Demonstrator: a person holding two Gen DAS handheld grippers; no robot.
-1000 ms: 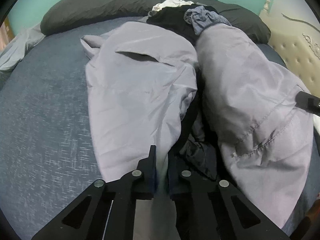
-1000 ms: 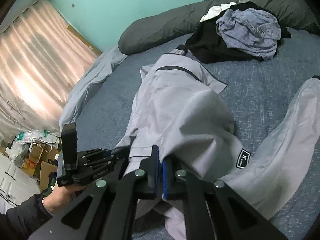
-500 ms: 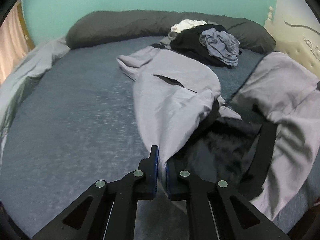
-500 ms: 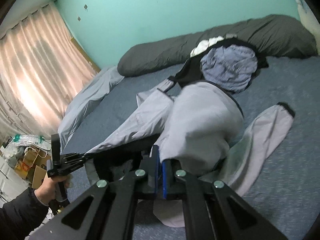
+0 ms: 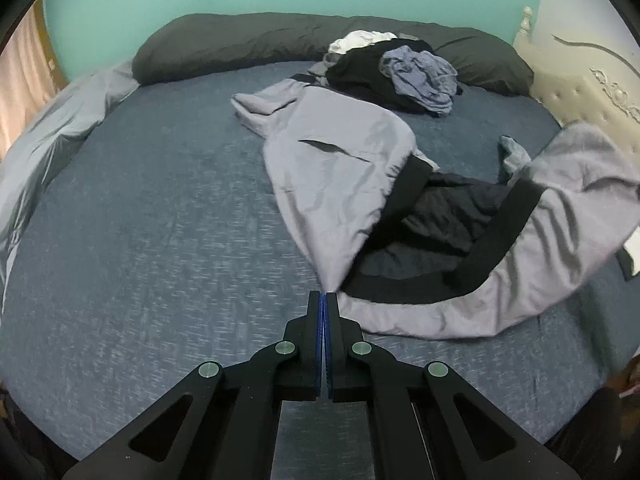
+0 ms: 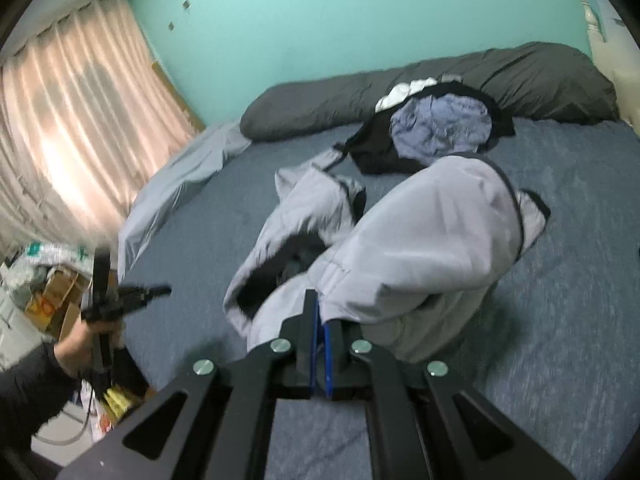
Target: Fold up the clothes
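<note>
A pale grey nylon jacket with black lining (image 5: 340,168) lies spread open mid-bed on the blue-grey bed sheet (image 5: 160,220). The left gripper (image 5: 324,300) has its jaws clamped on the hem at 6 o'clock; the right gripper (image 6: 320,312) pinches the opposite edge. A heap of dark and blue clothes (image 5: 400,72) sits at 1 o'clock against the long charcoal bolster pillow (image 5: 248,46).

The left gripper (image 5: 324,298) points forward and a little down, its jaws pressed together along their blue pads, with a point of grey cloth pinched at the very tip. The right gripper (image 6: 320,308) is held higher and tilted down, its jaws nearly together with a thin gap between the pads and grey cloth caught at the tip. In the right wrist view the left hand (image 6: 86,344), in a dark sleeve, grips its tool's handle, far left of the right jaws.
</note>
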